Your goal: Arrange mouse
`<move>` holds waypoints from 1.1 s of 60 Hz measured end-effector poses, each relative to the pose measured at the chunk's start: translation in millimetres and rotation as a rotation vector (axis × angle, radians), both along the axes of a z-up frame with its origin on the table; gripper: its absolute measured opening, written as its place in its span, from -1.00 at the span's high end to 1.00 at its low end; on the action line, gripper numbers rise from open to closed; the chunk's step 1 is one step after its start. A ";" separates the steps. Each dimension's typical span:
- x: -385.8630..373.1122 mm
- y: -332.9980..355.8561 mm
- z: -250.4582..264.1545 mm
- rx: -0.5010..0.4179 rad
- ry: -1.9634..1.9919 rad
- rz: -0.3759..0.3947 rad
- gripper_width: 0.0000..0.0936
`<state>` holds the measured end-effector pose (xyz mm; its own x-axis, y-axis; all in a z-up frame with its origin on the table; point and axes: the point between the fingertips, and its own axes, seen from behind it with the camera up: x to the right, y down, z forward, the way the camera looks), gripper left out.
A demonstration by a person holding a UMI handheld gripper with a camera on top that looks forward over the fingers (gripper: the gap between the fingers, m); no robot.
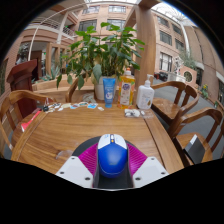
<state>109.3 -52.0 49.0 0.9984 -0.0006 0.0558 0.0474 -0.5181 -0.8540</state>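
The tool is level, both pink pads pressing inward.

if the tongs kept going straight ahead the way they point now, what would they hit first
Holding the blue mouse, the tongs would cross bare wooden table first. The first things in that line look like the small items lying before the blue bottle and potted plant, though depth is hard to judge.

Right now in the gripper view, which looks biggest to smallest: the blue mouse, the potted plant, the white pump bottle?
1. Potted plant, far the largest.
2. Blue mouse, gripped between the fingers; it is nearest the camera, which inflates it.
3. White pump bottle, beyond the fingers; possibly similar to the mouse in true size.
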 end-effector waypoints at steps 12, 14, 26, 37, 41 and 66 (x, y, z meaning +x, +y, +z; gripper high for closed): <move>-17.0 -12.0 -58.0 -0.120 0.041 -0.007 -0.10; -13.3 -11.0 -54.4 -0.109 0.043 -0.005 -0.19; -12.1 -34.7 -22.0 -0.091 0.025 -0.022 -0.84; -14.5 -78.2 32.8 -0.030 0.004 -0.040 -0.82; -18.2 -98.9 50.9 -0.012 0.005 -0.043 -0.82; -34.8 -207.0 114.5 0.055 -0.024 -0.061 -0.83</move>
<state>74.5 -259.0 163.6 0.9948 -0.0656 0.0775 0.0374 -0.4732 -0.8801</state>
